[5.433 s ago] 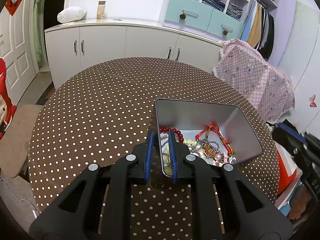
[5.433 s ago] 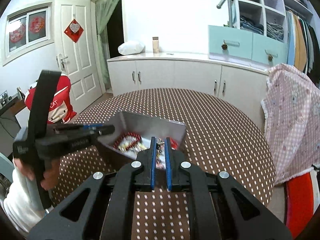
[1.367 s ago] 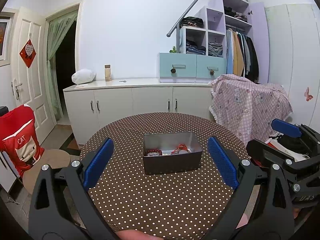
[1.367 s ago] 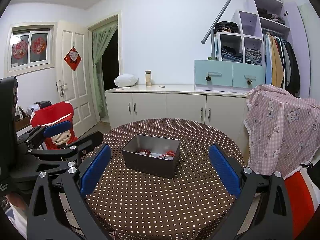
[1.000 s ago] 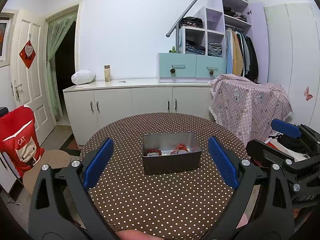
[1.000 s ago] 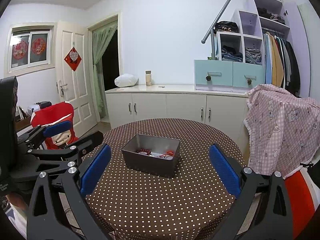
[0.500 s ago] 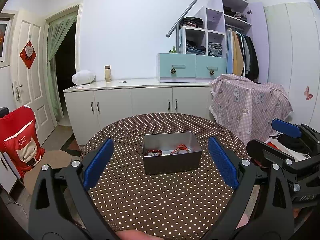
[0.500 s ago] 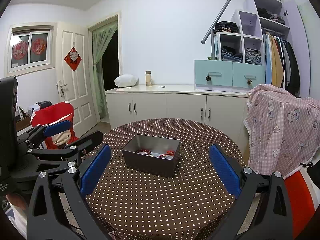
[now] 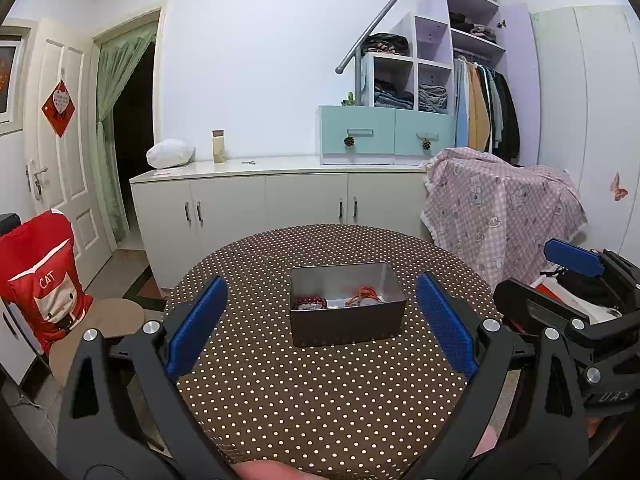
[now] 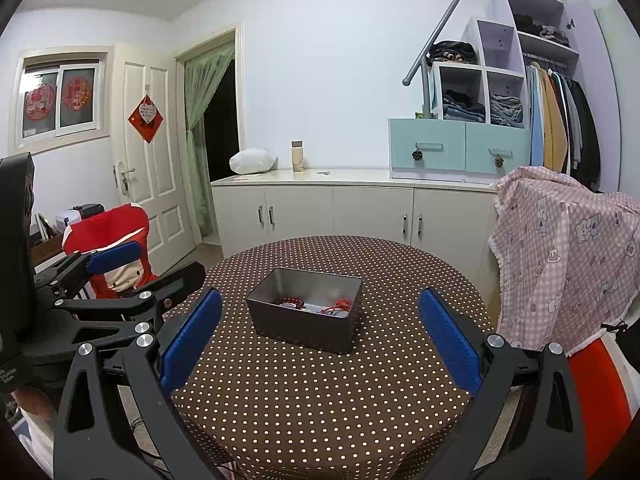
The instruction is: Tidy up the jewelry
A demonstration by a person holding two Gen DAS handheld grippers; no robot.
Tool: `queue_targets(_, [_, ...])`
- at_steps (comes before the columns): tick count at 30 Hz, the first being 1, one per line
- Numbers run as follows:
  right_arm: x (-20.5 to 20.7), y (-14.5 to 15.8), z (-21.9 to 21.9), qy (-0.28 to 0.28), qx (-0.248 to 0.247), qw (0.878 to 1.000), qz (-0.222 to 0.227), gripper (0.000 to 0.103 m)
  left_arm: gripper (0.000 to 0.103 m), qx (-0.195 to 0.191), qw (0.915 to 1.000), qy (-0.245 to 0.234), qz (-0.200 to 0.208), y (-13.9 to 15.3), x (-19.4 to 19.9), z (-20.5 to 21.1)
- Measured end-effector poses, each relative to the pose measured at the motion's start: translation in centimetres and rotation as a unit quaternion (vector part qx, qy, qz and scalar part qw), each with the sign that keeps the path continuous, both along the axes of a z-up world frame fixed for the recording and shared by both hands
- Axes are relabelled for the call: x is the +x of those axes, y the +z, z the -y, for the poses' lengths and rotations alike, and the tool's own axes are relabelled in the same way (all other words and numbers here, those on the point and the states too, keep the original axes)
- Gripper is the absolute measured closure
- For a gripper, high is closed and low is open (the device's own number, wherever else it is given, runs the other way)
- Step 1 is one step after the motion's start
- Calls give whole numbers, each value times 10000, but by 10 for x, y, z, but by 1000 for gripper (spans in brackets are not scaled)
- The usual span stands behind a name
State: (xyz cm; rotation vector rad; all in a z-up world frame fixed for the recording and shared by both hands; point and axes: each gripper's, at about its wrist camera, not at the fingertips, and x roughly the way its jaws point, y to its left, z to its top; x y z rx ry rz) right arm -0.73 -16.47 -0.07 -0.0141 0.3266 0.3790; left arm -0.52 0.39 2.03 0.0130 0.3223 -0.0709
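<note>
We hold both grippers back from the round table (image 9: 320, 400), above its near edge, nothing in either one. Left gripper (image 9: 322, 328): blue-padded fingers (image 9: 196, 326) spread wide apart, empty. Right gripper (image 10: 320, 336): same, fingers (image 10: 450, 342) wide apart, empty.

The metal tin (image 9: 347, 322) sits upright around the middle of the brown polka-dot tablecloth (image 10: 320, 392), well apart from both grippers. From the left wrist camera it is framed between the two spread fingers. Jewelry (image 9: 340, 300) lies inside on the tin's floor: a dark red bead bracelet (image 9: 310, 302) toward the left, a red cord piece (image 9: 366, 294) toward the right, some pale small bits between them that are too small to identify. The right wrist camera shows the same contents (image 10: 316, 305) from a slight angle.

Each camera catches the other gripper at the frame edge: right one at right (image 9: 576, 276), left one at left (image 10: 116, 280).

A white cabinet (image 10: 352, 212) stands behind the table, a pink checked cloth (image 9: 504, 216) drapes to the right.
</note>
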Motion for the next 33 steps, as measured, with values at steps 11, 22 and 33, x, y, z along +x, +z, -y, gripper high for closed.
queue_targets(11, [-1, 1, 0, -11, 1, 10000, 3, 8, 10, -2, 10000, -11, 14, 0, -4, 0])
queue_targets(22, [-5, 2, 0, -32, 8, 10000, -1, 8, 10, 7, 10000, -6, 1, 0, -5, 0])
queue_targets(33, [4, -8, -4, -75, -24, 9997, -211, 8, 7, 33, 9997, 75, -226, -13, 3, 1])
